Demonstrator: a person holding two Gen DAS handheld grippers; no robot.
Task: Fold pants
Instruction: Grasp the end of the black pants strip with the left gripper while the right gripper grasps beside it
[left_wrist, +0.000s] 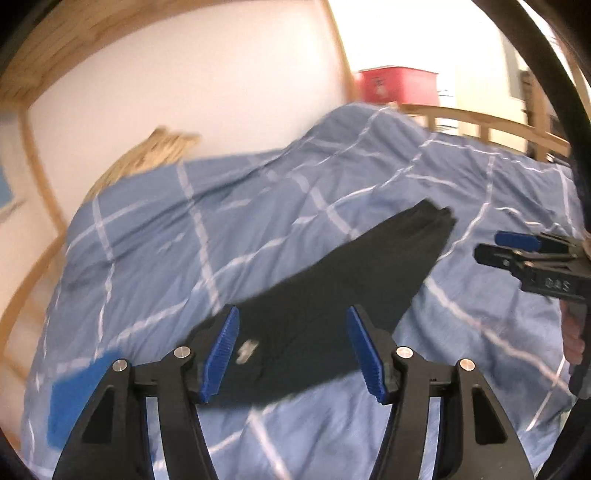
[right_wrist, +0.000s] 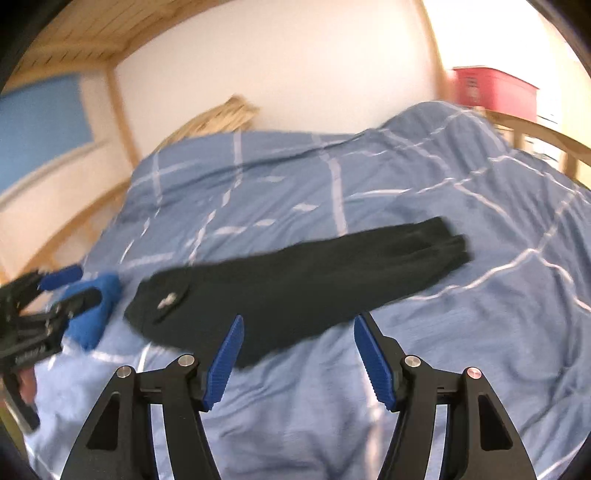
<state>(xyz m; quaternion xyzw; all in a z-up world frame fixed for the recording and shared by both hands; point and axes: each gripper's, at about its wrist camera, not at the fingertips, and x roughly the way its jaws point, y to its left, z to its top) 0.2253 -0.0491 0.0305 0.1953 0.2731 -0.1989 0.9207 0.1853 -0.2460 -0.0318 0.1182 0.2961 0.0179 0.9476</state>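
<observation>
The bed's blue checked duvet (right_wrist: 424, 184) is rumpled and soft, and that is the main risk: any further fold laid on such a lumpy surface may slump or skew, since the cloth under it gives way. The black pants (right_wrist: 295, 280) lie on the duvet as one long narrow strip, apparently folded lengthwise leg on leg, with the cuffs at the far end and a small pale label near the waist end. A blue cloth (right_wrist: 96, 314) sits just beside the waist end of the pants; a careless grab there could catch it along with the waistband. The left gripper (left_wrist: 293, 354) and the right gripper (right_wrist: 297, 363) both hover above the pants with jaws apart and nothing between them. If the next pinch takes only the top layer, the legs will likely slide out of line.
</observation>
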